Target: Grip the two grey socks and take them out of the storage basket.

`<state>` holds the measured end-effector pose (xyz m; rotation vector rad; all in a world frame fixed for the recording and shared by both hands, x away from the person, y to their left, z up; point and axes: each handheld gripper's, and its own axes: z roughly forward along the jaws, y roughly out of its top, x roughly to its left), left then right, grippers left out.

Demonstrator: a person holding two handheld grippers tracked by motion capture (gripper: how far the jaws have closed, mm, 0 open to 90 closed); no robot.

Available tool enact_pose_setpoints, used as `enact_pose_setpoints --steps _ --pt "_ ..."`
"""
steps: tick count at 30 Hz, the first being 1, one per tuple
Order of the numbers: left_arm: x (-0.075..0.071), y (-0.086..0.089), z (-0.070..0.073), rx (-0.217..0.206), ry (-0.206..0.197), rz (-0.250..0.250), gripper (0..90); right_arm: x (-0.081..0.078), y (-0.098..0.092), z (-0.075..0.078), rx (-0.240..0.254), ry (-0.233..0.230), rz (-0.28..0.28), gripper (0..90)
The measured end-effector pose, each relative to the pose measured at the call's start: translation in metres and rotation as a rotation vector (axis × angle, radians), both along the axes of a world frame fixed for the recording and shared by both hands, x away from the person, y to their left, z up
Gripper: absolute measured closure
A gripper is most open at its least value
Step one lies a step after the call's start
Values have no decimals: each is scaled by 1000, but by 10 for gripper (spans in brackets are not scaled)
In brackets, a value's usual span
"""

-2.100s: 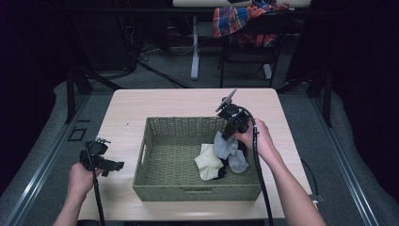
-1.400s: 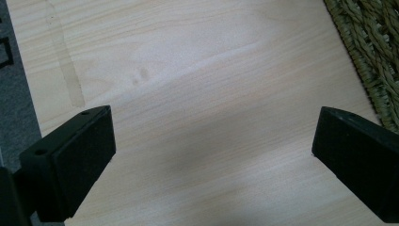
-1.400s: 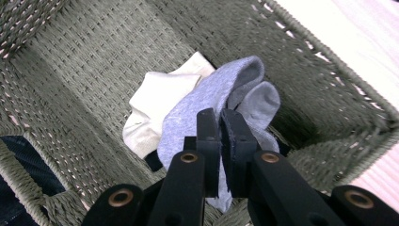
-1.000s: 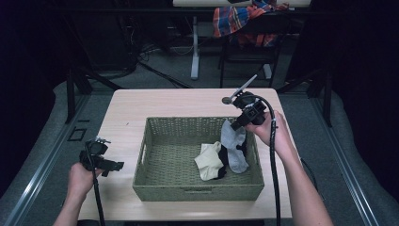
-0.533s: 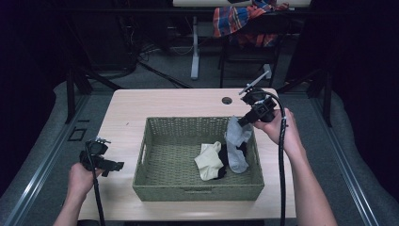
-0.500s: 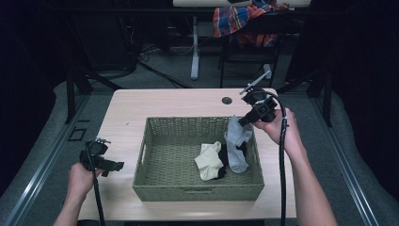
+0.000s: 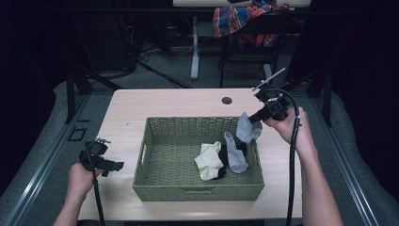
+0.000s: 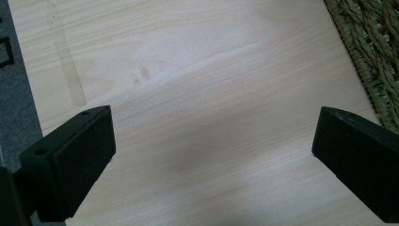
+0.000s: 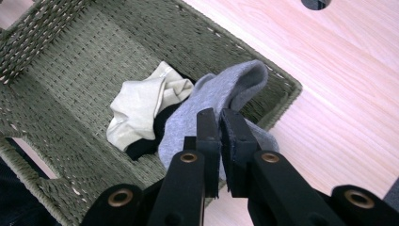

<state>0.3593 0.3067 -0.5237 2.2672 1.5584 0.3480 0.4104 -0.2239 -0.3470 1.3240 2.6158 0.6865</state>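
Note:
A green wicker basket (image 7: 197,121) (image 9: 37,28) stands in the middle of the table. My right gripper (image 7: 256,117) (image 9: 219,117) hovers above its far right corner, shut on a grey sock (image 7: 247,129) (image 9: 221,89). The sock hangs folded from the jaws, and its lower part (image 7: 234,153) trails down inside the basket. A cream sock (image 7: 209,160) (image 9: 136,108) and a black sock (image 7: 221,172) (image 9: 162,122) lie bunched on the basket floor beside it. My left gripper (image 7: 110,165) (image 8: 211,155) rests low over the table to the left of the basket, jaws wide open around nothing.
A round cable hole (image 7: 227,100) (image 9: 315,4) sits in the tabletop behind the basket. Bare wood runs to the right of the basket and on its left (image 8: 202,94). A chair with a plaid cloth (image 7: 244,21) stands beyond the far edge.
My right gripper has risen and moved back and to the right with the grey sock, drawing it up out of the pile toward the basket's right rim. The left gripper has stayed put.

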Motion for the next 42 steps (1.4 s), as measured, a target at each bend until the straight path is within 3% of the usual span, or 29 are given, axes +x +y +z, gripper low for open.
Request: enact_pose_setpoints --steps 14,18,29,42 --pt "0 0 0 -3 0 -1 1 3 -45 0 6 -2 -115 868" --pt "0 0 0 -6 1 -2 1 4 -57 -3 -26 9 -145 868" --pt "0 0 1 -6 -9 3 1 13 -83 -21 -56 44 -244 868" --pt "0 0 1 -4 -11 4 1 27 -91 -55 -92 109 -269 869"
